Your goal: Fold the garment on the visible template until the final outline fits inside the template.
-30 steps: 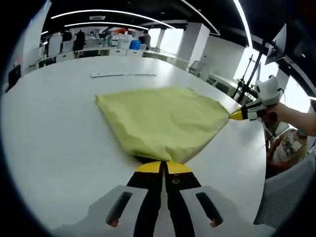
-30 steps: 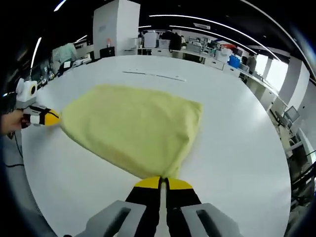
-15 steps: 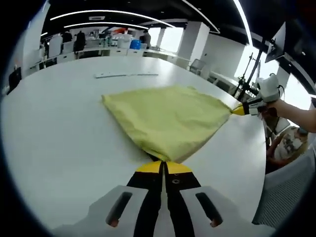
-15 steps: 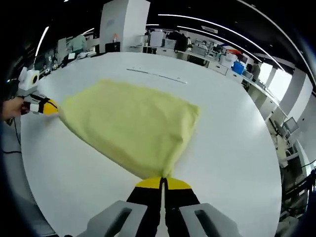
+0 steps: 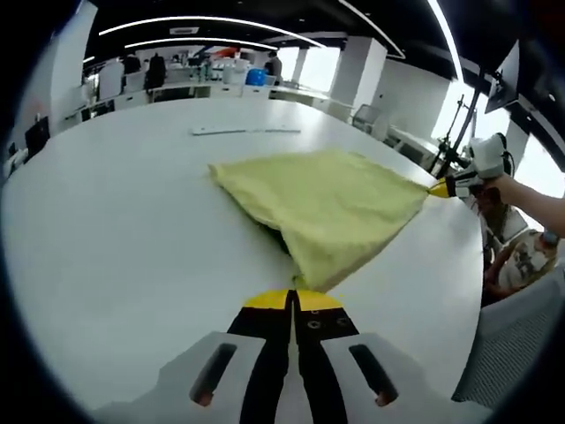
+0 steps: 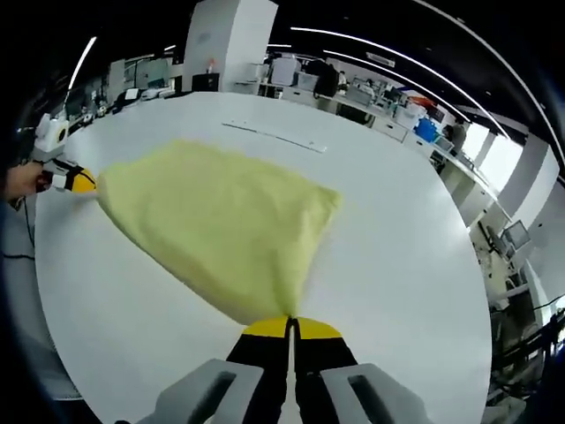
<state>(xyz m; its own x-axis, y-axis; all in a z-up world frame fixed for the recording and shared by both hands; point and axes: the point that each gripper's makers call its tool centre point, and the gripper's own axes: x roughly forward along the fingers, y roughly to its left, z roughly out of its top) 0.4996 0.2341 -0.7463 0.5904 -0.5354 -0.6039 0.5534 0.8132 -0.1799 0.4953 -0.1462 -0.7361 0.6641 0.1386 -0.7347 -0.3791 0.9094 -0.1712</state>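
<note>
Spreading across the white table (image 5: 124, 256), the yellow garment (image 5: 340, 208) is lying between the two grippers. Left gripper view: the left gripper (image 5: 292, 299), jaws closed, is pinching a garment corner at 6 o'clock; the right gripper (image 5: 439, 187) is clamping the opposite corner at 3 o'clock. Right gripper view: the right gripper (image 6: 289, 327) is gripping the garment (image 6: 221, 225) at 6 o'clock, and the left gripper (image 6: 84, 185) is holding its corner at 9 o'clock. A thin pale strip (image 6: 274, 136) is lying on the table beyond the garment.
</note>
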